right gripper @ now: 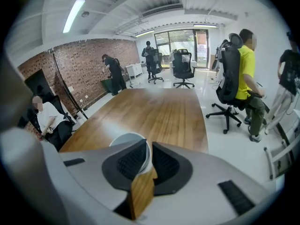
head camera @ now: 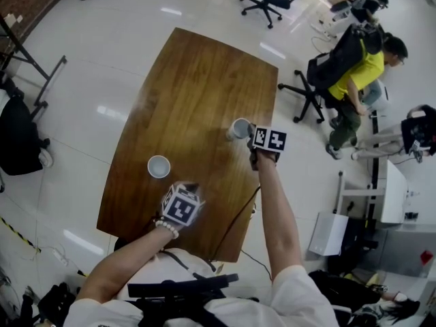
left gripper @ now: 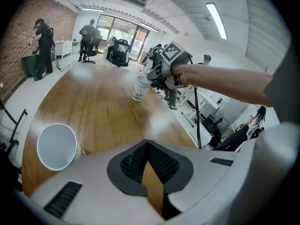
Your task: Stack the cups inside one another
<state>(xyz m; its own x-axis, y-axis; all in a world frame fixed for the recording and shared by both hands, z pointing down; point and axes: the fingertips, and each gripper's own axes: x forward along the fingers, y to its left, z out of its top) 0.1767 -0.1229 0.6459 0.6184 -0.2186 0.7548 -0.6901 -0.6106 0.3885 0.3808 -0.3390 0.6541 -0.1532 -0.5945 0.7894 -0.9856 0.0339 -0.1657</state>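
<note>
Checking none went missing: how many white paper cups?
2. One white paper cup stands on the wooden table by the left gripper; the other cup's rim sits between the right gripper's jaws.

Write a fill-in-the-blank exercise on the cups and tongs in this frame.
There are ___ white cups at the wooden table.
The right tongs straddle the ___ of the far cup.
The left tongs are shut, with ___ between them.
The near cup stands with its mouth facing ___.
Missing: two; rim; nothing; up.

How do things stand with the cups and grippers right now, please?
Left gripper shut, empty. Right gripper slightly open, rim of far cup between its jaws. Near cup upright on table, unstacked. Nothing in the way.
</note>
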